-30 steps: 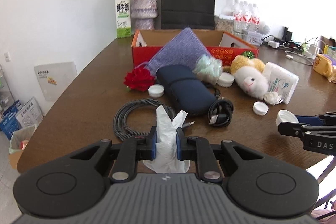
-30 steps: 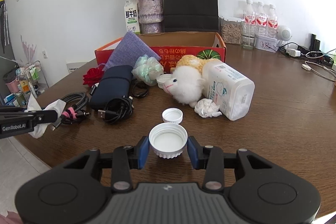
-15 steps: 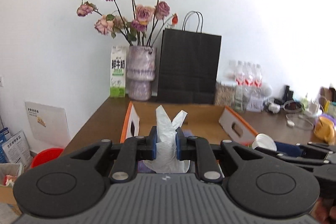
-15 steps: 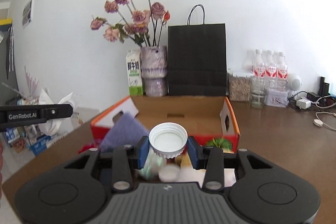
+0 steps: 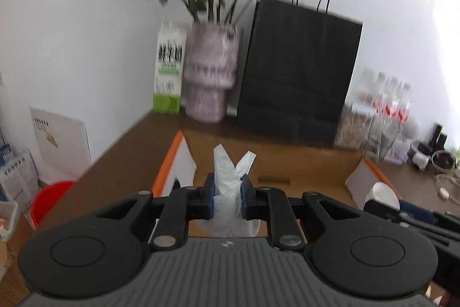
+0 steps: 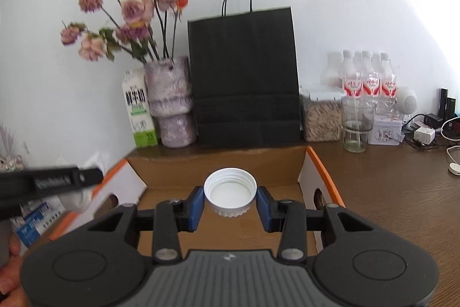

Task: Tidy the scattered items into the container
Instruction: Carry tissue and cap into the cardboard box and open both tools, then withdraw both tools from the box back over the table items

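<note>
An open cardboard box (image 6: 218, 163) sat on the wooden surface (image 6: 388, 192), its visible floor bare. Both tools had advanced closer over it since half a second before. The left hand-held gripper (image 5: 227, 193) pinched a white tissue (image 5: 227, 186); the right hand-held gripper (image 6: 230, 205) clamped a white cap (image 6: 230, 192), above the box.

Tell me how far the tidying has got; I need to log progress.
In hand: left gripper clamps a tissue, right gripper a white cap, both over the open cardboard box. Nothing visibly lies in the box yet; both drops remain. Other scattered items are out of view.
</note>
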The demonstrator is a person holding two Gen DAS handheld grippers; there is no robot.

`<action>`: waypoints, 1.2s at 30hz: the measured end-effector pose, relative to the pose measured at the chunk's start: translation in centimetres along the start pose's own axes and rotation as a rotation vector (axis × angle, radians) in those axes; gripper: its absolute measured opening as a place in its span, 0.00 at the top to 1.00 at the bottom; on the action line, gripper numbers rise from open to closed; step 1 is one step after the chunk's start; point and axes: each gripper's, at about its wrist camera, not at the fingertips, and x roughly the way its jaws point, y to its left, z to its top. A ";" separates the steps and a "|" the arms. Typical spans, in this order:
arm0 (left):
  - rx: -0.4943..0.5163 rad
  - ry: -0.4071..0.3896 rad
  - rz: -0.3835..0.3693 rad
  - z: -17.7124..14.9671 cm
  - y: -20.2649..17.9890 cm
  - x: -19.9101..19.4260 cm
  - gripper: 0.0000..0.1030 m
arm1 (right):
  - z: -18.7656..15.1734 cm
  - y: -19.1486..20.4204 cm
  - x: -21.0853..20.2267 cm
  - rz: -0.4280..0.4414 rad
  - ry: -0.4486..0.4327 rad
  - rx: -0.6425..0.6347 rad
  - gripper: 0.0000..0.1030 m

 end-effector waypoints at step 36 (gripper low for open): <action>0.039 -0.084 0.118 -0.8 -1.0 -2.4 0.00 | -1.0 0.7 -1.3 -0.057 -0.018 -0.034 0.00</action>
